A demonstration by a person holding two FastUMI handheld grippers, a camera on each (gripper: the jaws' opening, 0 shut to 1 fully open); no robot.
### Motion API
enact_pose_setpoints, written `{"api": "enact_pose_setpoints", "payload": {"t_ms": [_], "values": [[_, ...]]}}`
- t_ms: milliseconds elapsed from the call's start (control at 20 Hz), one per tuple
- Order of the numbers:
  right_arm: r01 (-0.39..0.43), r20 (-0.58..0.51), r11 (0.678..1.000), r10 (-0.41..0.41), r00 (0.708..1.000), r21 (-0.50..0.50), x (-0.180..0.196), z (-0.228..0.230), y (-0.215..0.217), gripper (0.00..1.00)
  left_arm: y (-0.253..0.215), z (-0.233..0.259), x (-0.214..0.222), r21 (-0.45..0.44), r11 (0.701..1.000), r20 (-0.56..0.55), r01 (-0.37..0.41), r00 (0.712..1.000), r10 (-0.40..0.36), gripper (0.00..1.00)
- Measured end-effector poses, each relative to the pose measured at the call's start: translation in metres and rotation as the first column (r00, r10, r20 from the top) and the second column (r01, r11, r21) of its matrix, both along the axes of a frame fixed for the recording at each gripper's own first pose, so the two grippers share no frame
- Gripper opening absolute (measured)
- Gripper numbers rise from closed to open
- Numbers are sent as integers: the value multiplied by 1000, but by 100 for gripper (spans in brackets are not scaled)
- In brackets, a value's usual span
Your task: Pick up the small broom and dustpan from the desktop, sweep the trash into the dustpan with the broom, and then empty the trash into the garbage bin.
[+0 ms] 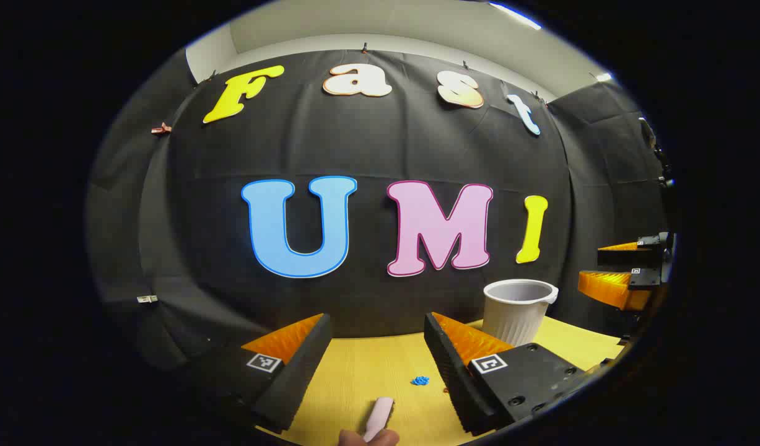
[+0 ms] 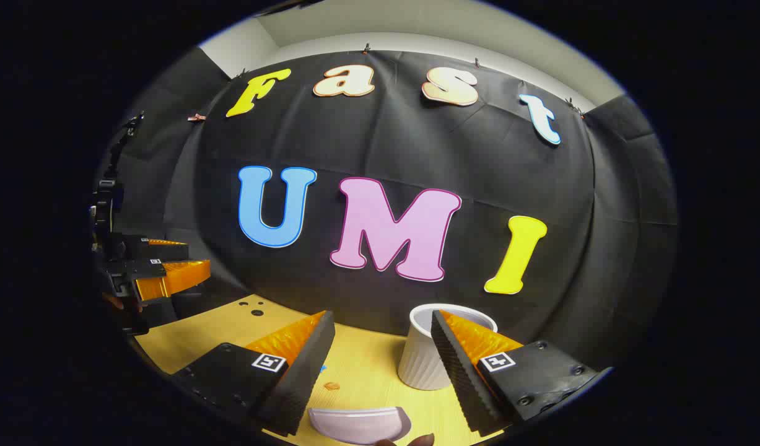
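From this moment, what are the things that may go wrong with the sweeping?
1. The blue scrap and the small brown bit are tiny and light; a quick brush stroke may flick them off the yellow desktop.
2. The white bin stands just behind the right gripper, so a forward reach might knock it over.
3. The pale handle lies low between the fingers of the open left gripper; a shallow grasp may slip.

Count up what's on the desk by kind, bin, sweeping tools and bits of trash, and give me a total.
White ribbed garbage bin: 1
Sweeping tools: 2, a pale pink handle, probably the small broom, and a pale dustpan
Trash bits: 3, a blue scrap, a tiny reddish bit, a small brown piece
Total: 6
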State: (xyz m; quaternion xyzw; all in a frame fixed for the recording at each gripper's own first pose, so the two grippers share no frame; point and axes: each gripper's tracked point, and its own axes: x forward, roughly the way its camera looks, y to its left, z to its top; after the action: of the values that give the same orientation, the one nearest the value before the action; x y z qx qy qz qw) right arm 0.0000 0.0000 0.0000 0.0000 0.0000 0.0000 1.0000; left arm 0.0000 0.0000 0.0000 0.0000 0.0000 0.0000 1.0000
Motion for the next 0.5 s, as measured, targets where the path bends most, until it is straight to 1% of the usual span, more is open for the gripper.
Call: {"api": "enact_pose_setpoints", "payload": {"t_ms": [300, 500], "values": [[-15, -6, 1000, 15, 1000, -3, -1, -1, 1, 98, -3, -2, -1, 8, 1000, 3, 4, 1000, -4, 95], [-30, -12, 1000, 30, 999, -1, -3, -3, 5, 97, -8, -8, -1, 5, 1000, -17, 29, 999, -29, 95]]}}
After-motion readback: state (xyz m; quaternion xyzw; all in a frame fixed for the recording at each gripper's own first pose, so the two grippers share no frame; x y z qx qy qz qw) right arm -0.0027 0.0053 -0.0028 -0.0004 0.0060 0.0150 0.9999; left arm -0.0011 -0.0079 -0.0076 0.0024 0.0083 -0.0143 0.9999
